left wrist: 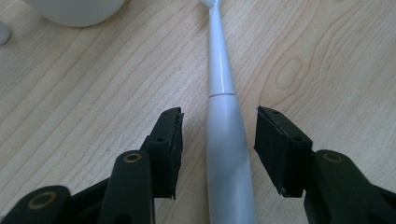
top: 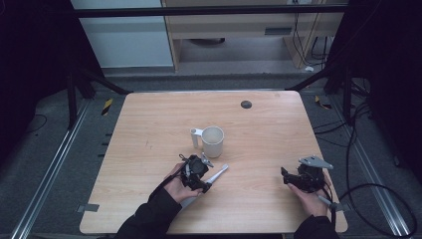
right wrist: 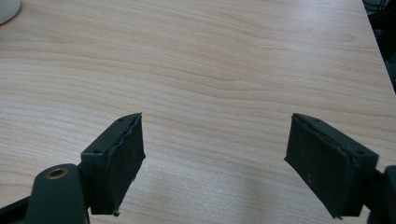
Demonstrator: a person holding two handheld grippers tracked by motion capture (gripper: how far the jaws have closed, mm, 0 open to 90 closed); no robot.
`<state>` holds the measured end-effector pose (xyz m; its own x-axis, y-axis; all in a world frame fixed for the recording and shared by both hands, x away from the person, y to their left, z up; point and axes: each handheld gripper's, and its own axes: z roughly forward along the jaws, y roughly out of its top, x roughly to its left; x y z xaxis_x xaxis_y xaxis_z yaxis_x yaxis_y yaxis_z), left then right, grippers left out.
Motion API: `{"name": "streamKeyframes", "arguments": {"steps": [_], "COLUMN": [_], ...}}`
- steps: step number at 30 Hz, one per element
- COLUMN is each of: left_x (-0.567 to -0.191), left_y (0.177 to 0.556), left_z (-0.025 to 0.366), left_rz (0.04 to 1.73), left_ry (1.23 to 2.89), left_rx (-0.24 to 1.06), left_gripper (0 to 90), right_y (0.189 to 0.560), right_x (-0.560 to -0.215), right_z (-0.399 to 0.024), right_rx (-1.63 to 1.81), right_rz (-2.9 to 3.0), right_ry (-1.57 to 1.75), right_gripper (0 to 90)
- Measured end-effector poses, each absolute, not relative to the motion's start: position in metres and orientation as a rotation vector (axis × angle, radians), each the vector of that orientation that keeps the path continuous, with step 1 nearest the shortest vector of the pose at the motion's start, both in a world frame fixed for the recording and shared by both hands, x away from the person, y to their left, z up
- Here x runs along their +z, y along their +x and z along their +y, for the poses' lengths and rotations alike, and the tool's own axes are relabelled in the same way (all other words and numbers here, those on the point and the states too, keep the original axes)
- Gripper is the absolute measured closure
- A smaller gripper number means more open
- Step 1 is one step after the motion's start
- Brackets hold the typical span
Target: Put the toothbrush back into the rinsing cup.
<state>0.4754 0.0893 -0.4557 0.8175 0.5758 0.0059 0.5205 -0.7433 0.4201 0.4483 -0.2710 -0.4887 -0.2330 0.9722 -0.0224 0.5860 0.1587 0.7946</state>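
The white toothbrush [left wrist: 229, 154] lies between the left tool's [left wrist: 218, 135] apart jaws, pointing straight ahead. The right tool [right wrist: 212, 154] is apart too, far off

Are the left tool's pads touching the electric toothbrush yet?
Apart. The left gripper view shows the left tool straddling the white toothbrush, with bare table visible between each pad and the handle.

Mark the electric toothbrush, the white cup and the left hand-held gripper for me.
electric toothbrush [left wrist: 229, 154]: left gripper view, on its thick handle.
white cup [top: 213, 144]: high view, on its outer wall.
left hand-held gripper [left wrist: 218, 135]: left gripper view, midway between its fingertips.
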Motion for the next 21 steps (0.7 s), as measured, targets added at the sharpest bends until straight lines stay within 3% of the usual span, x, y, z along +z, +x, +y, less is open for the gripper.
{"name": "streamKeyframes", "arguments": {"steps": [21], "left_x": [-0.468], "left_y": [0.482], "left_z": [0.088], "left_rz": [0.855], "left_ry": [2.637], "left_rx": [0.111], "left_gripper": [63.6], "right_y": [0.448], "right_x": [-0.489], "right_z": [-0.271], "right_rx": [0.915], "right_rz": [1.897], "right_ry": [1.476], "right_gripper": [19.3]}}
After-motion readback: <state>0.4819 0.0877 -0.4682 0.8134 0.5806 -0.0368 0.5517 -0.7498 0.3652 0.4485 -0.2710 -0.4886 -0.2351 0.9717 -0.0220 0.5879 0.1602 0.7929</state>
